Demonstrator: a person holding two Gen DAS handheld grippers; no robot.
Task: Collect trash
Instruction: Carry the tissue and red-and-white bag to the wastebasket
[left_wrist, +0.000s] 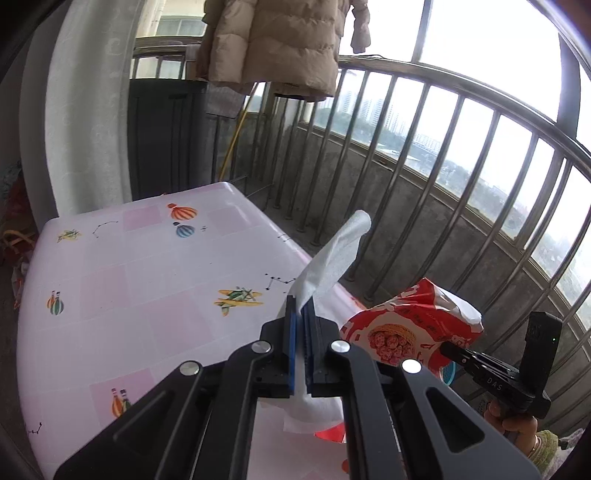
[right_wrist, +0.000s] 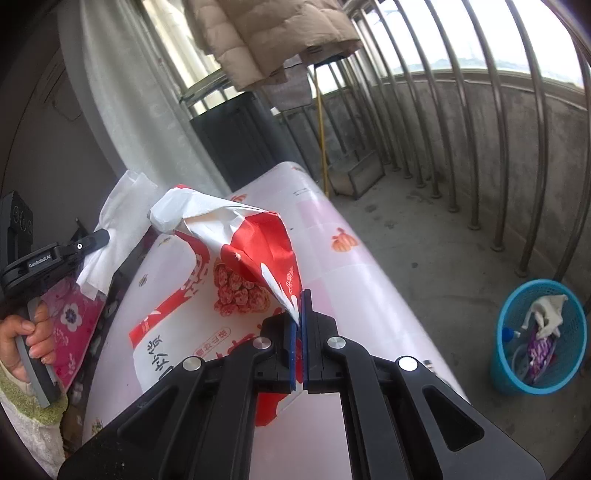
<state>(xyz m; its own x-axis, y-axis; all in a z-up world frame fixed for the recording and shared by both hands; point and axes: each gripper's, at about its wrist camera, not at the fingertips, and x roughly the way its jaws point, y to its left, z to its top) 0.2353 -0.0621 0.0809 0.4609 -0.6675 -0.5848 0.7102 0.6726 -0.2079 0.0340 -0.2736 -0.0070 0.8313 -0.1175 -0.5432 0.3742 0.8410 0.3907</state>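
Above a pink, cartoon-printed tabletop (left_wrist: 147, 277), the left gripper (left_wrist: 300, 306) pinches a crumpled white paper tissue (left_wrist: 332, 254), while the right gripper (right_wrist: 300, 302) clamps a red-and-white crinkled snack bag (right_wrist: 229, 258). A blue plastic mesh bin (right_wrist: 535, 339) of rubbish stands on the concrete floor nearby.

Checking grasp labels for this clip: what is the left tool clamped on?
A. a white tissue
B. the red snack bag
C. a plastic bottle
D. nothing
A: the left tool is shut on the white tissue, while the red snack bag hangs from the right tool.
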